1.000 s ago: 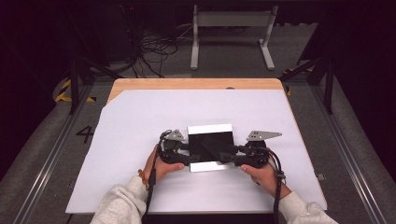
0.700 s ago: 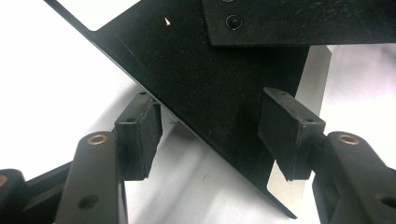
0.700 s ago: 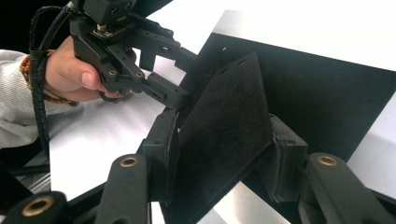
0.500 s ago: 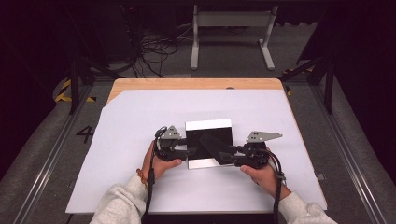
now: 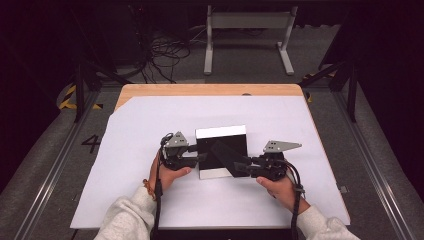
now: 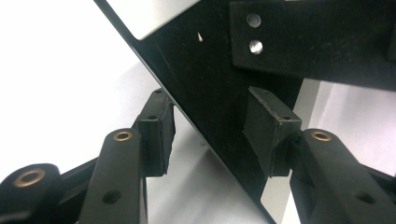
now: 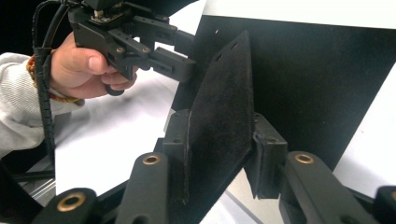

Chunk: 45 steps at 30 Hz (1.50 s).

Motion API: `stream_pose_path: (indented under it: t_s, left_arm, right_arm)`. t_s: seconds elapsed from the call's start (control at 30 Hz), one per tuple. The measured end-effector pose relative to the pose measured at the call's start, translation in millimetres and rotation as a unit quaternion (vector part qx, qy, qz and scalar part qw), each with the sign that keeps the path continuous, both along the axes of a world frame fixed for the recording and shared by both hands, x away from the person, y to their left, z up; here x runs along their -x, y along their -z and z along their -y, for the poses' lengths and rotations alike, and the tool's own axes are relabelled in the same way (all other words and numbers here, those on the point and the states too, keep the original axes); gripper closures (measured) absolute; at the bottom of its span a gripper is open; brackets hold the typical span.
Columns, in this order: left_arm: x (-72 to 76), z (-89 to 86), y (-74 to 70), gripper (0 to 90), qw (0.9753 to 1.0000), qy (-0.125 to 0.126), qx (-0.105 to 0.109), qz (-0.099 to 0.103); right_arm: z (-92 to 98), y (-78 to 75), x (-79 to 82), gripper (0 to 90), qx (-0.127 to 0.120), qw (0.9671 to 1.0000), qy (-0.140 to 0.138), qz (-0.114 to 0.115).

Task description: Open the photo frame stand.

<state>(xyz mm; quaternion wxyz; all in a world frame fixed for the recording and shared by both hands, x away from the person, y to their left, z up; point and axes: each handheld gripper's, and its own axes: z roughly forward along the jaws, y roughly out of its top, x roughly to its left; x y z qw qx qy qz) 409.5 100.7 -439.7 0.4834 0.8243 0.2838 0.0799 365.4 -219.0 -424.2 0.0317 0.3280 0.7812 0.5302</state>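
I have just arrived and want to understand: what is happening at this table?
A person holds a gripper in each hand over a white-covered table. The right gripper is shut on a black flap of a black-and-white box. The left gripper sits at the box's left edge, its fingers astride a black panel.

Dark room; grey floor; cables

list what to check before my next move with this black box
1. Right tongs shut on the stiff black flap: ok.
2. Left tongs straddle a wall of the black square box with white edges; firm grip: cannot tell.
3. Box sits well inside the edges of the white sheet: ok.
4. Trailing black cables lie clear of the box: ok.
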Motion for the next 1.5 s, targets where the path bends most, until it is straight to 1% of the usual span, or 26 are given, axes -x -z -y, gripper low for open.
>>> stream_pose_path:
  t_s: [0.07,0.13,0.17,0.23,0.27,0.3,0.4,0.5,0.6,0.67,0.7,0.77,0.8,0.87,0.93,1.03,1.07,1.1,1.17,1.27,1.3,1.33,1.5]
  left_arm:
    - [0.7,-1.3,-1.3,54.4,1.0000,0.000,0.007,-0.001]
    - [1.2,-1.4,-1.9,54.2,1.0000,0.000,0.007,0.004]
    - [1.7,-1.5,-2.5,53.8,0.9999,-0.002,0.013,0.003]
    - [1.6,-2.0,-4.1,53.2,0.9999,0.002,0.013,0.006]
    - [1.7,-2.3,-4.5,53.2,0.9998,0.001,0.016,0.007]
    - [1.8,-2.4,-5.1,53.4,0.9998,-0.001,0.017,0.009]
    - [1.4,-2.8,-9.0,53.6,0.9995,-0.006,0.015,0.027]
    - [0.8,-2.6,-11.5,56.4,0.9993,-0.011,0.016,0.032]
    - [-0.6,-1.0,-13.9,57.0,0.9990,-0.014,0.016,0.039]
    - [-1.7,-0.9,-14.6,57.6,0.9991,-0.014,0.016,0.036]
    - [-2.1,-1.1,-15.1,58.1,0.9990,-0.016,0.021,0.037]
    - [-1.8,-1.3,-16.5,59.3,0.9988,-0.016,0.022,0.040]
    - [-1.2,-0.8,-17.8,59.6,0.9985,-0.018,0.022,0.046]
    - [-0.1,-0.9,-19.6,61.1,0.9985,-0.018,0.026,0.045]
    - [0.2,-1.1,-21.4,62.1,0.9979,-0.017,0.024,0.057]
    - [1.2,-1.9,-21.7,63.0,0.9978,-0.015,0.029,0.057]
    - [1.2,-2.8,-21.9,63.4,0.9974,-0.015,0.030,0.063]
    - [1.8,-2.9,-22.2,63.9,0.9975,-0.013,0.031,0.062]
    - [2.6,-3.5,-23.4,64.6,0.9970,-0.010,0.029,0.071]
    - [4.6,-3.5,-24.6,65.5,0.9966,-0.005,0.031,0.076]
    - [4.4,-4.1,-25.1,65.9,0.9963,-0.003,0.028,0.081]
    - [5.4,-4.1,-25.4,66.2,0.9964,-0.002,0.032,0.079]
    - [6.5,-5.0,-27.1,67.3,0.9956,-0.001,0.026,0.090]
  right_arm:
    - [0.0,0.0,0.8,66.1,0.002,1.0000,-0.003,0.003]
    - [0.0,-0.2,1.5,66.7,0.002,1.0000,-0.006,0.004]
    - [0.0,-0.2,1.9,66.9,0.003,1.0000,-0.007,0.004]
    - [0.6,-0.1,2.9,67.2,0.005,0.9999,-0.011,0.006]
    - [0.8,-0.2,3.3,67.2,0.007,0.9999,-0.012,0.007]
    - [0.9,-0.3,3.6,67.3,0.008,0.9998,-0.014,0.008]
    - [-0.5,-2.3,4.2,67.4,0.015,0.9997,-0.016,0.013]
    - [-1.8,-2.0,4.9,67.3,0.019,0.9996,-0.015,0.016]
    - [-1.6,0.0,4.3,67.7,0.021,0.9996,-0.013,0.016]
    - [-1.9,0.5,4.5,67.8,0.022,0.9995,-0.012,0.018]
    - [-2.3,0.6,4.6,67.8,0.023,0.9995,-0.011,0.018]
    - [-3.0,1.5,5.0,68.3,0.023,0.9996,-0.008,0.017]
    - [-3.3,2.1,5.1,68.6,0.026,0.9995,-0.008,0.019]
    - [-4.6,3.0,5.7,69.4,0.029,0.9994,-0.009,0.019]
    - [-6.0,3.3,6.5,70.1,0.034,0.9991,-0.011,0.022]
    - [-8.0,3.6,7.6,70.5,0.038,0.9990,-0.010,0.024]
    - [-8.1,3.8,7.7,70.7,0.038,0.9990,-0.010,0.024]
    - [-8.3,4.4,7.8,71.1,0.039,0.9989,-0.009,0.023]
    - [-8.7,5.5,8.0,71.7,0.041,0.9989,-0.009,0.022]
    - [-10.2,6.5,8.7,72.7,0.047,0.9985,-0.011,0.024]
    - [-11.1,6.8,9.4,73.0,0.051,0.9983,-0.011,0.025]
    - [-11.6,6.9,9.7,73.2,0.054,0.9982,-0.011,0.027]
    - [-13.1,7.6,10.1,73.9,0.059,0.9978,-0.009,0.029]
